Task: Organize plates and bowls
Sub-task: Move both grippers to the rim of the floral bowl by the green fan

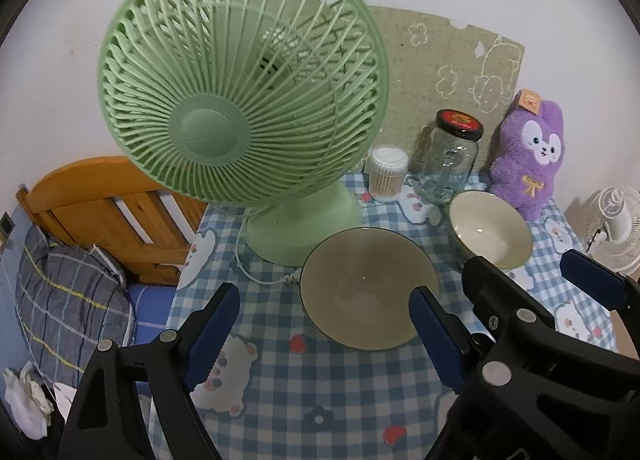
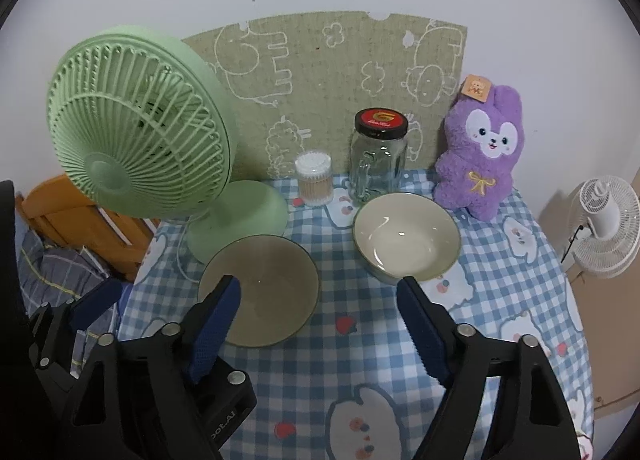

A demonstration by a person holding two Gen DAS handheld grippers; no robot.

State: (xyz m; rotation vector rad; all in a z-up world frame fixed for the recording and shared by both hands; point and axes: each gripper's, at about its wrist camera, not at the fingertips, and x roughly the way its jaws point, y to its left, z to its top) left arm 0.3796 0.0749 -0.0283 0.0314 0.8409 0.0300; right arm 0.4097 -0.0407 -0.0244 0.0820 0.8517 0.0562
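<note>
Nearest, the left claw (image 1: 324, 320) and right claw (image 2: 320, 312) both gape wide, gripping nothing. Just beyond them the olive bowl (image 2: 260, 288) sits empty on the checked surface (image 2: 360, 352); the cream bowl (image 2: 406, 236), also empty, stands farther right. Behind are a tub of cotton swabs (image 2: 314, 180) and a lidded glass jar (image 2: 378, 156), apparently empty. A green fan (image 2: 132, 148) and purple plush toy (image 2: 480, 152) flank them. The bed (image 1: 76, 280) at left is cut off.
</note>
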